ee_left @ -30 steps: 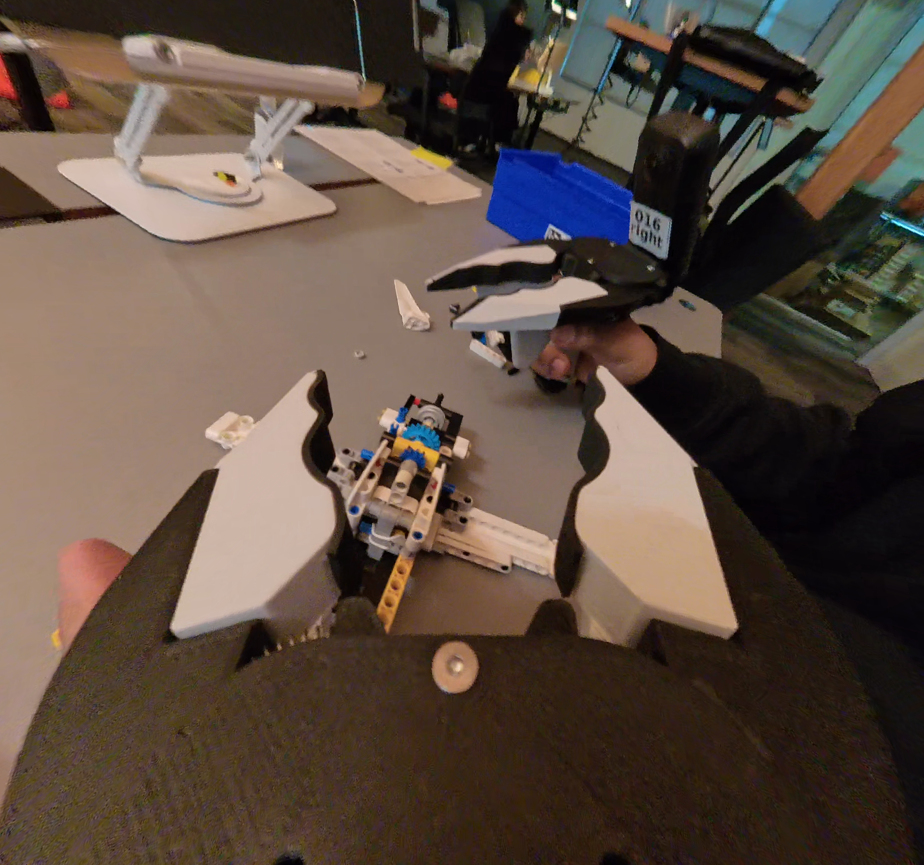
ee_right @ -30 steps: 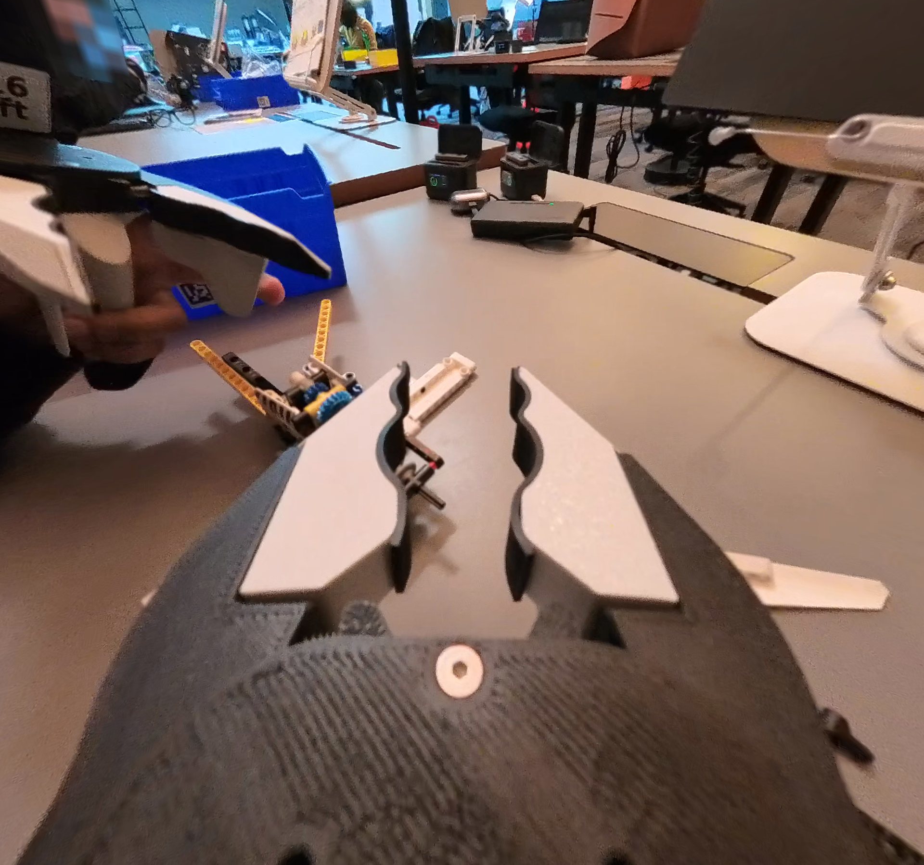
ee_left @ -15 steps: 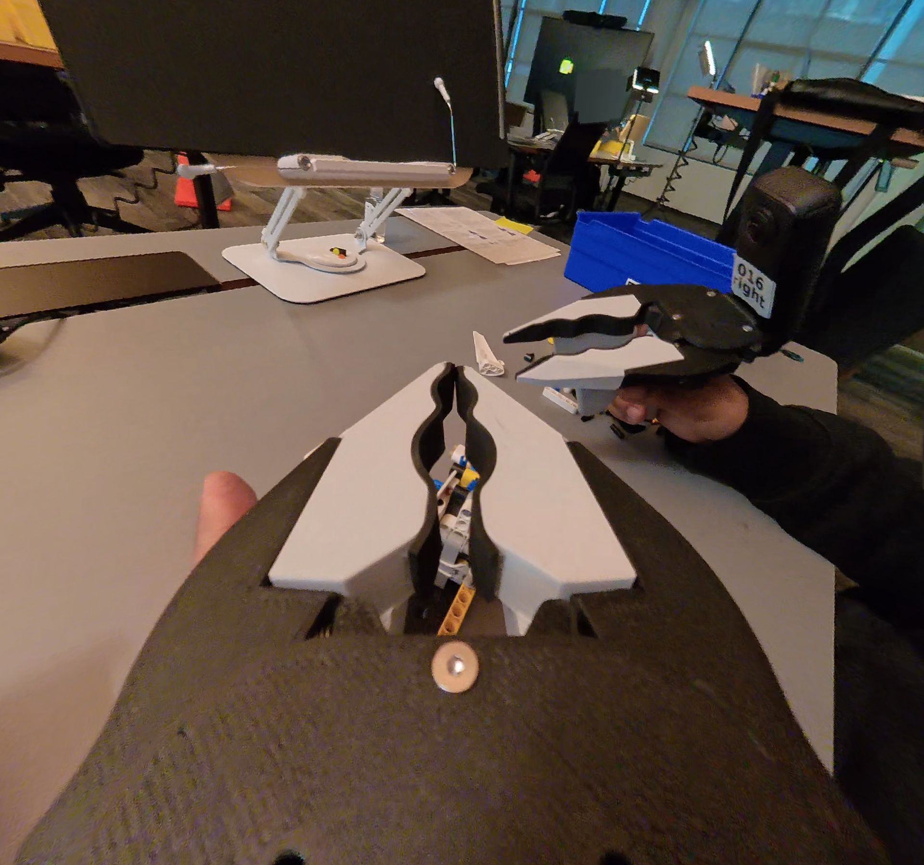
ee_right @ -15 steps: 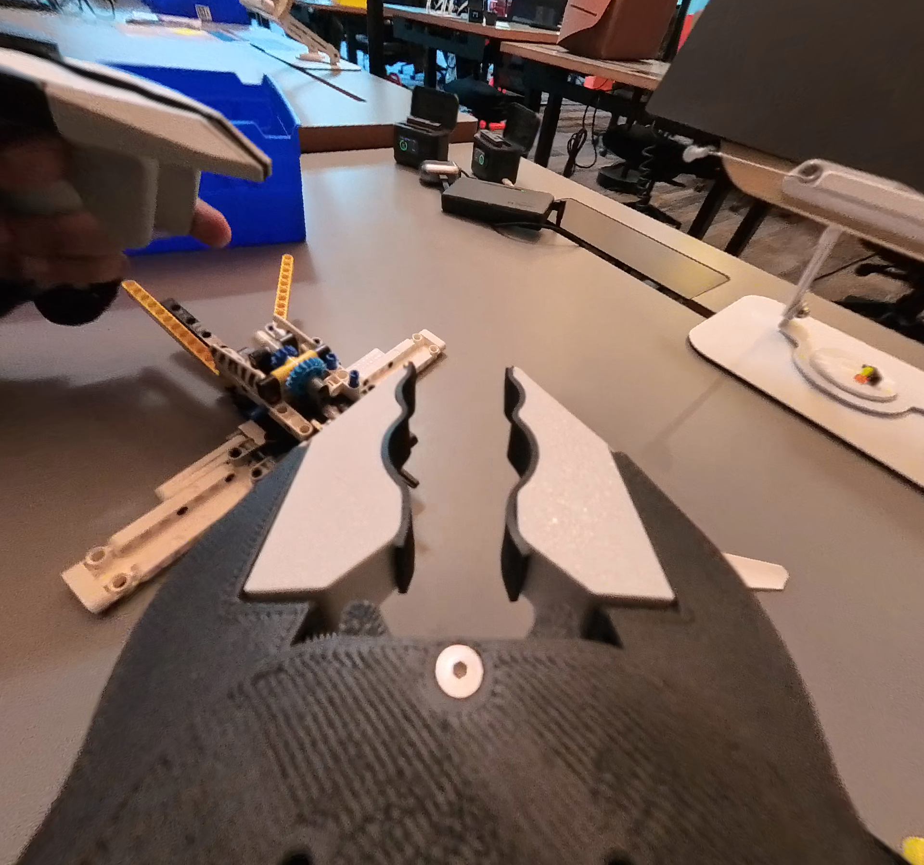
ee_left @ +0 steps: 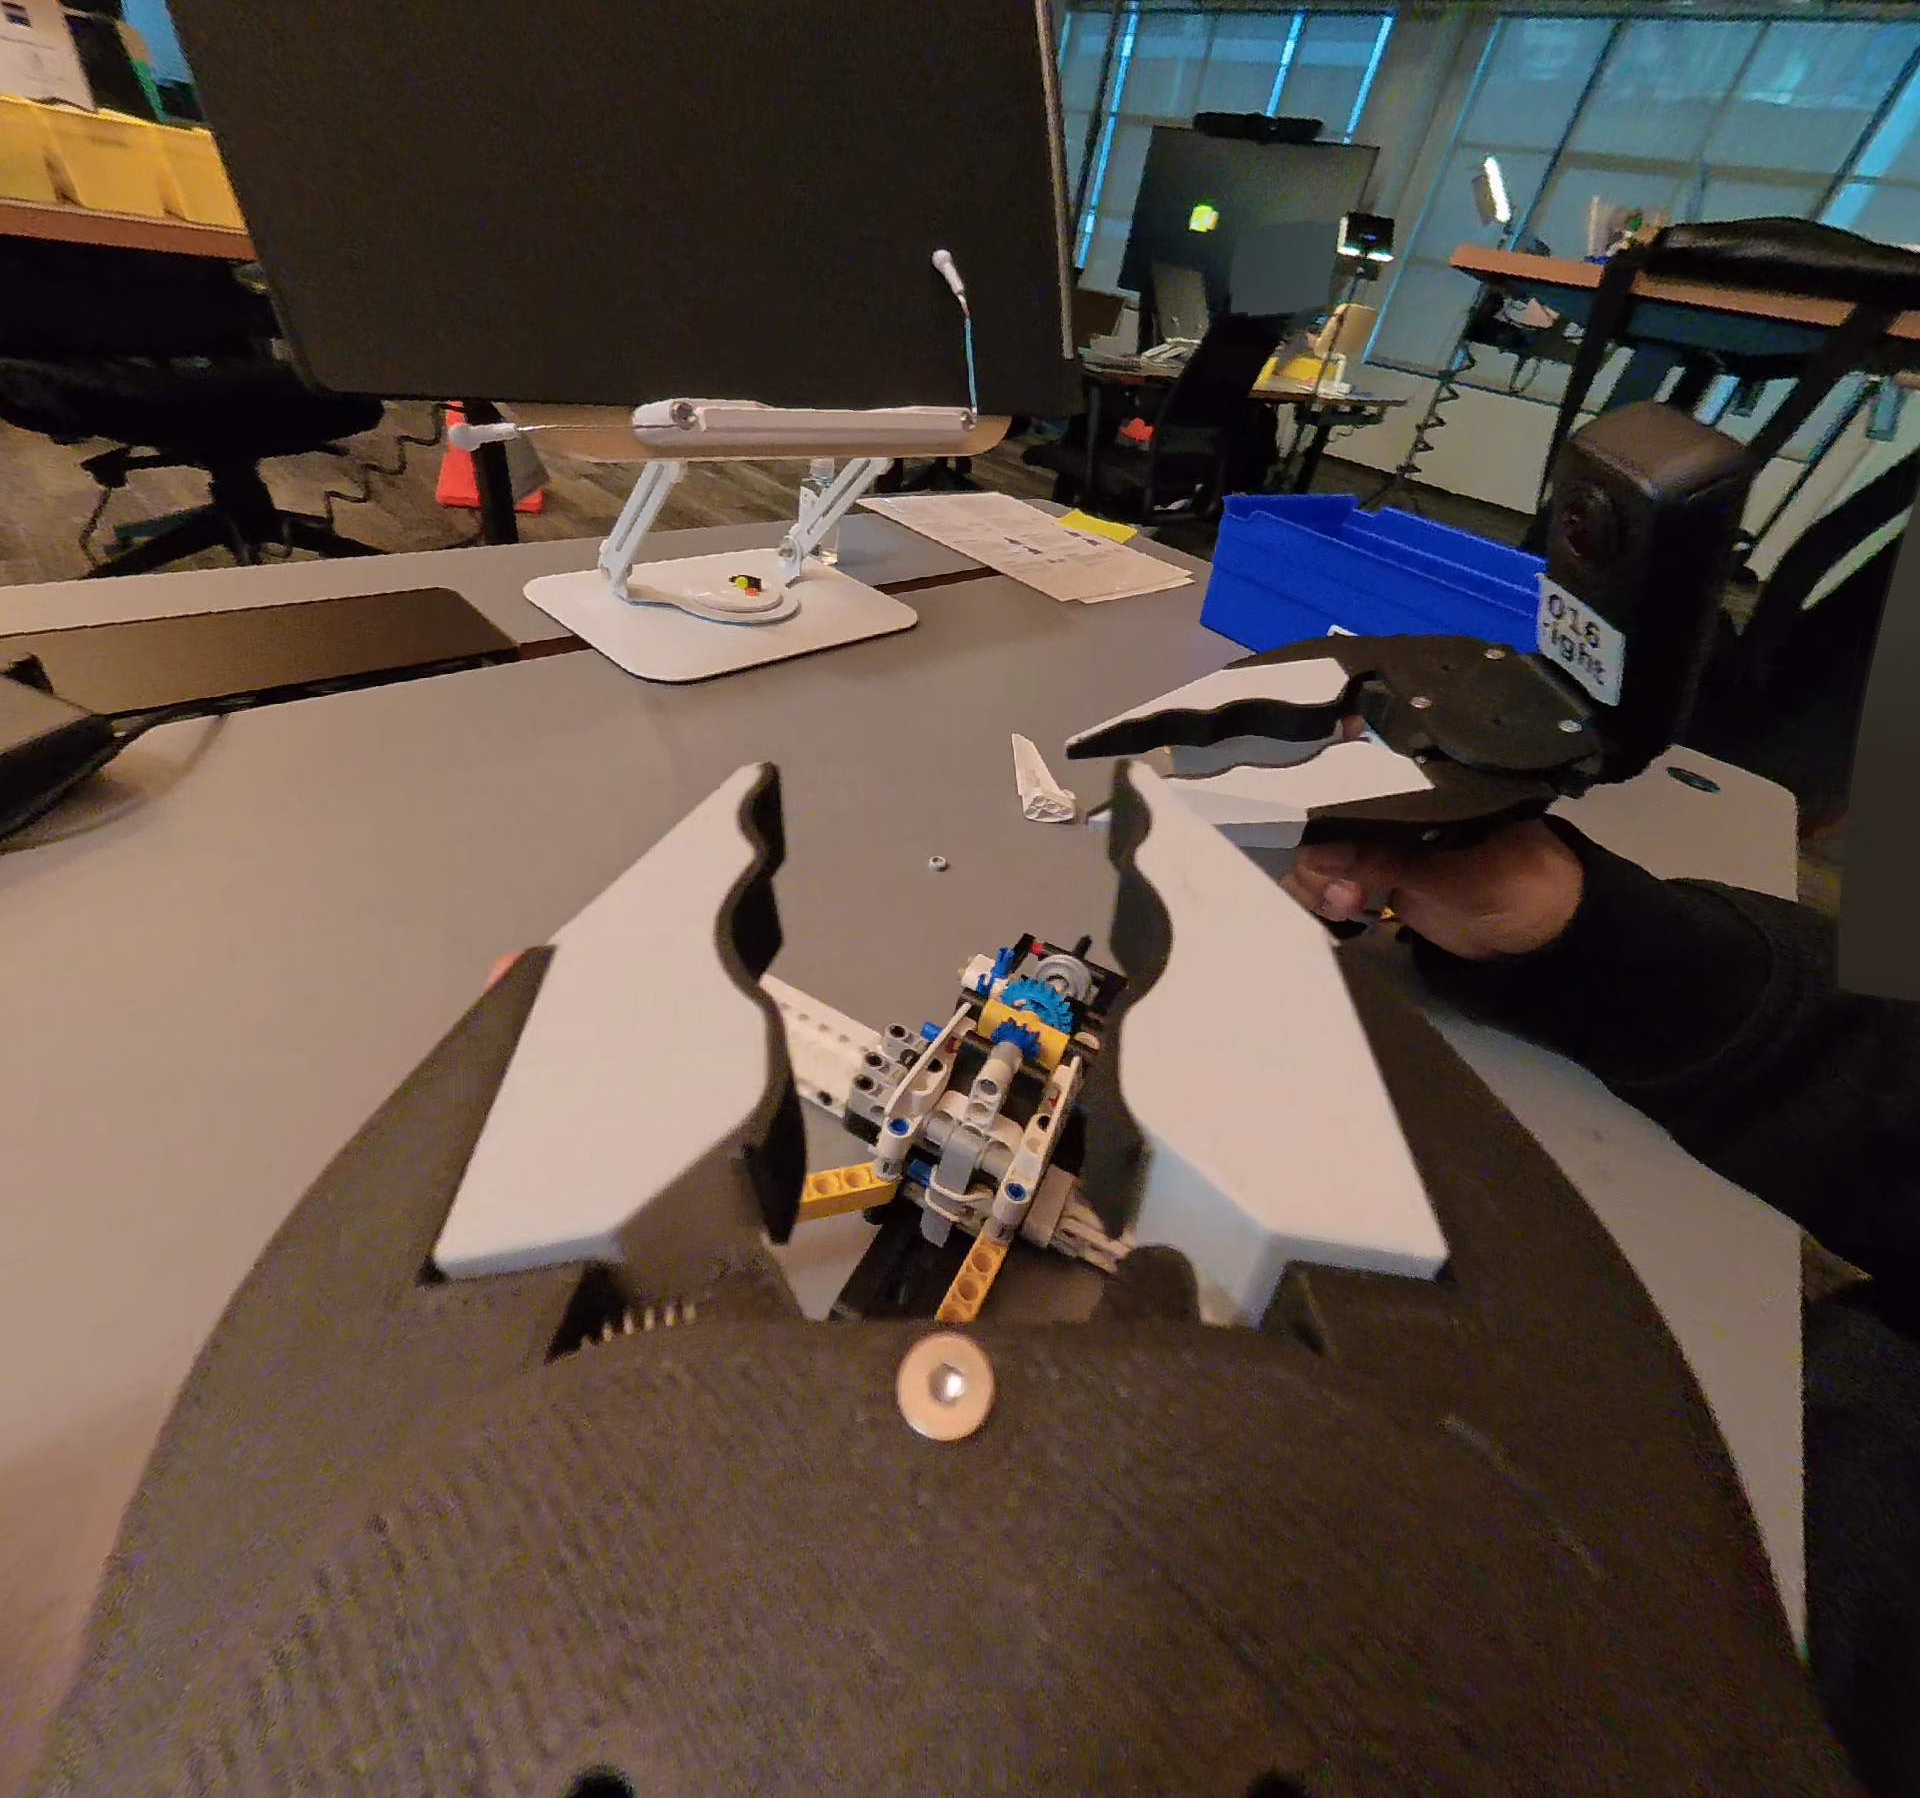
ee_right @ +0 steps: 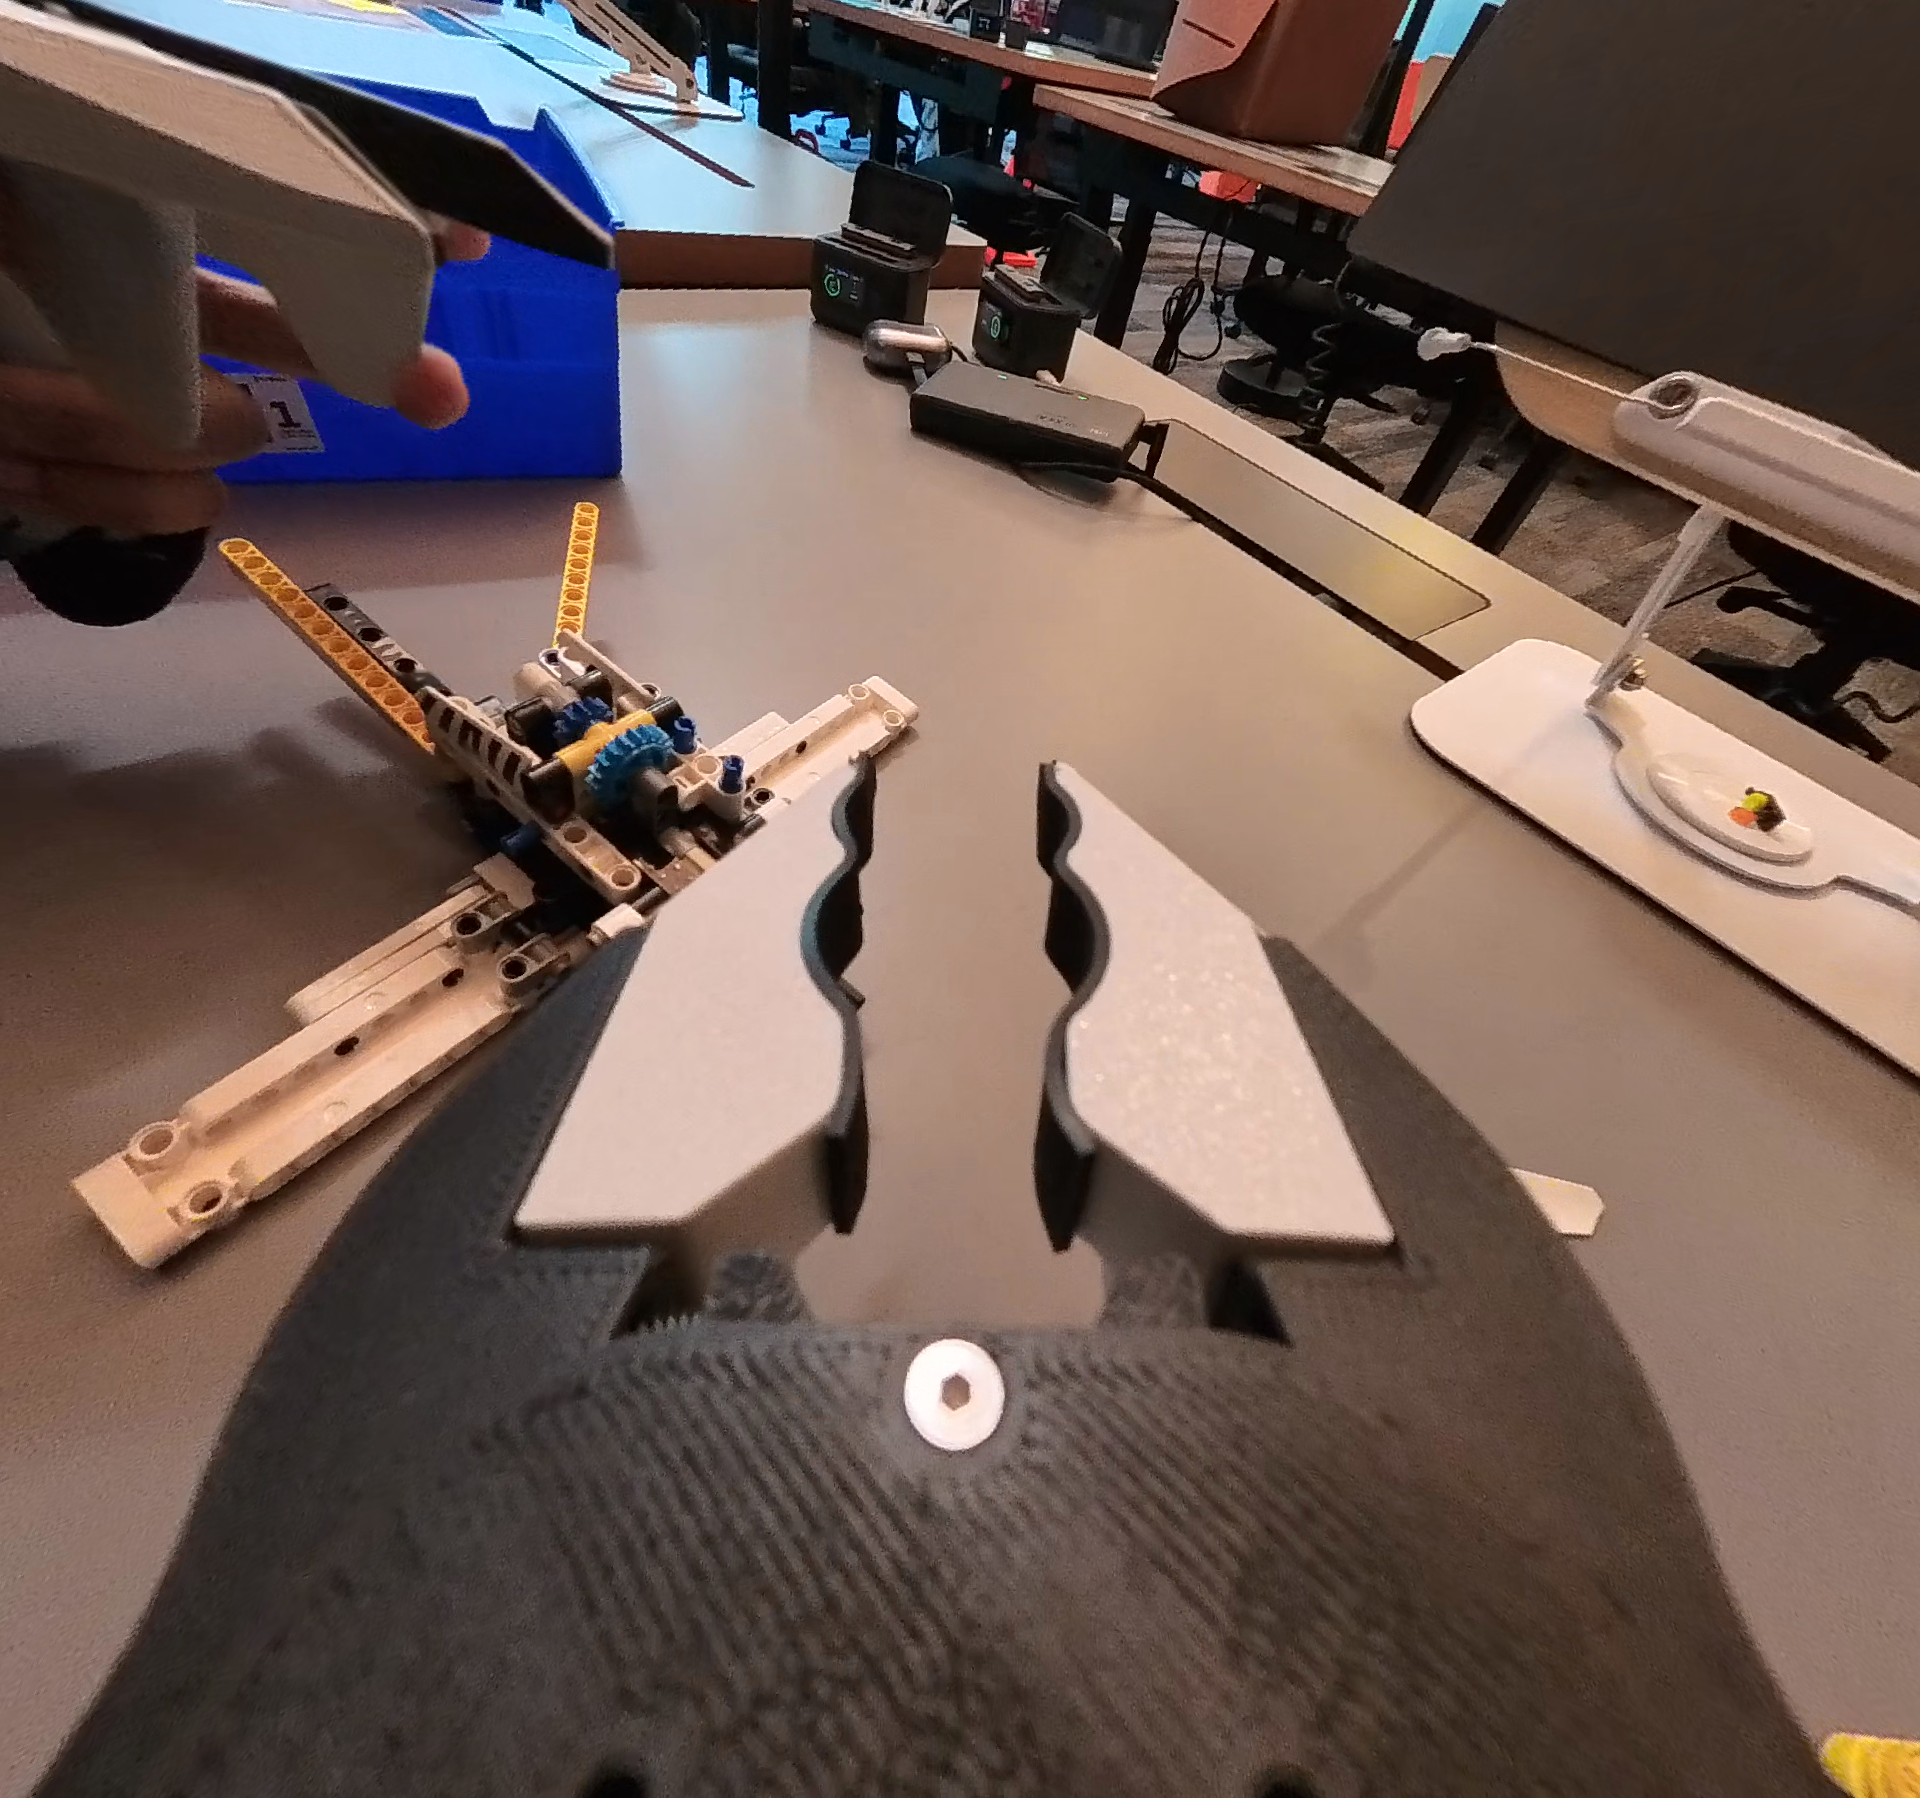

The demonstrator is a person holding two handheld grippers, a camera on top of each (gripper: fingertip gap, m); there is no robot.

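Observation:
A toy brick assembly (ee_left: 987,1073) with a blue gear, white beams and yellow beams lies on the grey table (ee_left: 364,917). My left gripper (ee_left: 945,782) is open and hovers just above it; the assembly shows between the fingers, and no pad presses on it. In the right wrist view the assembly (ee_right: 603,772) lies left of my right gripper (ee_right: 956,777), which is open with only bare table between its pads. The left gripper (ee_right: 520,242) shows there above the assembly, clear of it. The right gripper (ee_left: 1086,782) shows ahead in the left wrist view.
A white tapered piece (ee_left: 1039,782) and a small grey ring (ee_left: 938,862) lie beyond the assembly. A blue bin (ee_left: 1351,574) stands at the far right. A white stand (ee_left: 727,616) and a black screen are behind. Black chargers (ee_right: 1023,418) sit farther off. Spacing between my two grippers at the tips: around 12 cm.
My left gripper stood wide open over the assembly, shut half a second ago, and has opened again. The assembly still lies on the table. My right gripper's fingers have come slightly closer together.

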